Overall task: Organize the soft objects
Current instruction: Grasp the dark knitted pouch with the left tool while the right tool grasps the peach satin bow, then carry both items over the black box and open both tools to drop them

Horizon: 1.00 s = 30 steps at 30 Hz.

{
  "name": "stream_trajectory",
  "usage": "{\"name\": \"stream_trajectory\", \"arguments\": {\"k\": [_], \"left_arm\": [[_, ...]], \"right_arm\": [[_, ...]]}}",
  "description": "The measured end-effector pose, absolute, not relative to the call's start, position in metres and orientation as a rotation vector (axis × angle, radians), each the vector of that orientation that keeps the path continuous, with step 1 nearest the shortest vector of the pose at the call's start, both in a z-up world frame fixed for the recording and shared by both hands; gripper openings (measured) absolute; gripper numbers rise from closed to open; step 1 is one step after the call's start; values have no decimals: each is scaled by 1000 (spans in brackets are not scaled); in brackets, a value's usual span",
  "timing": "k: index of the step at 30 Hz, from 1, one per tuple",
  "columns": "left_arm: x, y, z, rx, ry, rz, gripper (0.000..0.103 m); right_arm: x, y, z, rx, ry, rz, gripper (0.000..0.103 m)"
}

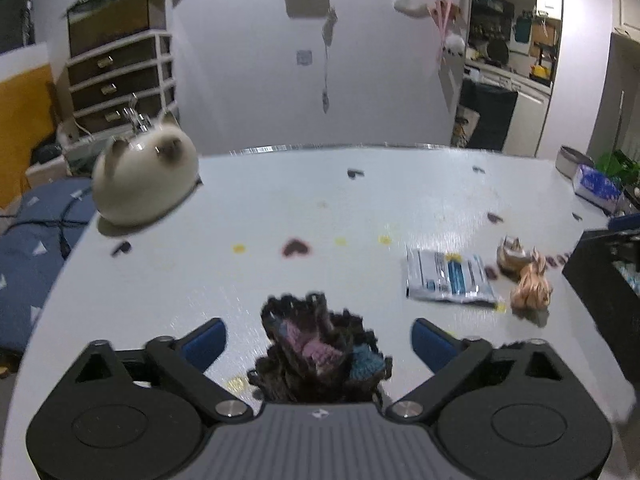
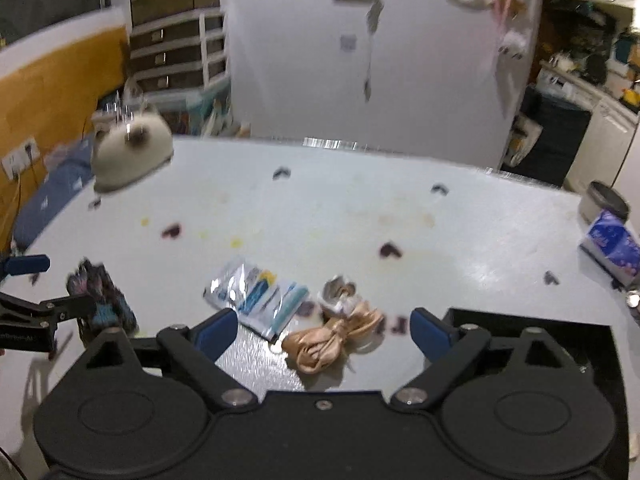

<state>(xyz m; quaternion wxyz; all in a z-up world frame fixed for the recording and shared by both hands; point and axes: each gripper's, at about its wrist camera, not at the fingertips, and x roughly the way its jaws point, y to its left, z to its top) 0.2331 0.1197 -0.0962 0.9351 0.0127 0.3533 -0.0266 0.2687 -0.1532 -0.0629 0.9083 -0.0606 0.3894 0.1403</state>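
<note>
Right up against the left lens: a dark crocheted piece (image 1: 320, 348) with pink and teal patches, standing bunched on the white table (image 1: 360, 200), sitting between the blue pads of the left gripper (image 1: 319, 339). Pads spread wide, well clear of the yarn on both sides, gripping nothing. Same crochet bundle (image 2: 102, 300) visible at far left in the right wrist view, with the left gripper's black linkage crossing in front of it.

Right gripper (image 2: 323, 330) also spread wide, holding nothing, hovering over a peach satin ribbon bundle (image 2: 328, 342) lying between its pads. Just behind the ribbon, touching or nearly so, a small pale crumpled item (image 2: 340, 292), too blurry to name. Left of those, a flat silver-and-blue foil packet (image 2: 256, 296).

Far left corner of the table: round cream cat plush (image 1: 146, 176) with brown ears. Far right edge: blue tissue pack (image 2: 612, 246) plus a grey round tin (image 2: 604, 200). Black bin (image 2: 600, 344) right behind the right pad.
</note>
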Motion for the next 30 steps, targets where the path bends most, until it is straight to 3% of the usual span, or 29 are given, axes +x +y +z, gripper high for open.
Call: {"name": "stream_trajectory", "arguments": {"k": [3,13,19,24,27,30], "left_arm": [[239,122,-109,26,763,-75,80],[249,131,-131,-9,824,-144,76],[252,135,-136,-63,837,-158,71],[251,140,-137,-110,857,-162,67],[250,141,-136,-123,865,-162,65],[249,141,-136,-143,869,-156,62]], "right_arm": [[284,-144,-75,-153,858,305,88],[322,-114,-104,-649,924,577,95],[348,-112,-125,-703,1001,653,94],[360,-114,-141,-651,1090,695,85],[358,-119,-139,-586,1080,685,71],[352,-121,-137,-553,1070,668,66]]}}
